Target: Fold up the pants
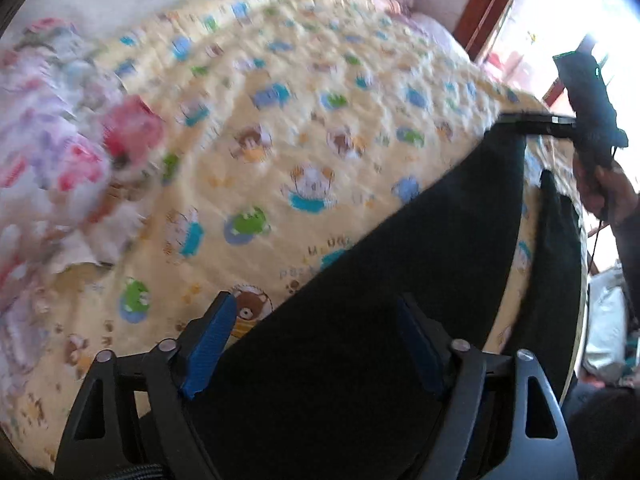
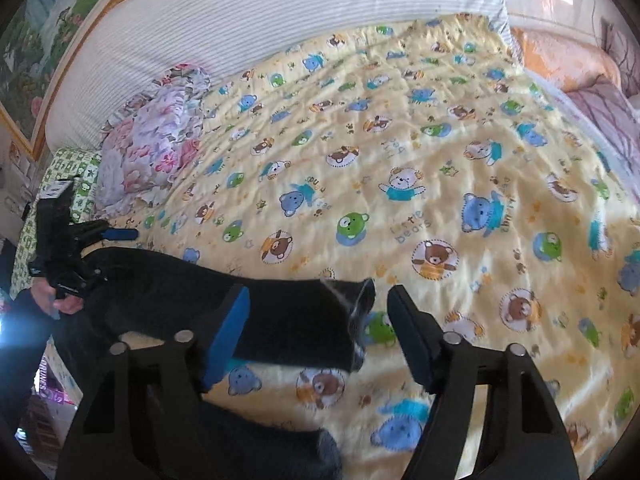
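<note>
Black pants [image 1: 400,280] lie on a yellow bear-print quilt [image 1: 304,120] near the bed's edge. In the left wrist view my left gripper [image 1: 316,340] is open, its blue fingers [image 1: 210,348] spread over the waist end of the pants. The right gripper [image 1: 532,120] shows far right, held in a hand at the far end of the pants. In the right wrist view my right gripper [image 2: 320,332] is open above a leg end of the pants [image 2: 260,316]. The left gripper [image 2: 116,236] shows at far left, jaws apart, over the other end.
A heap of floral clothes [image 2: 152,152] lies at the quilt's [image 2: 440,160] far left. A striped white cushion [image 2: 260,20] runs along the back. Pillows [image 2: 600,100] sit at the right. The bed's edge lies close to me, with clutter on the floor [image 2: 52,392].
</note>
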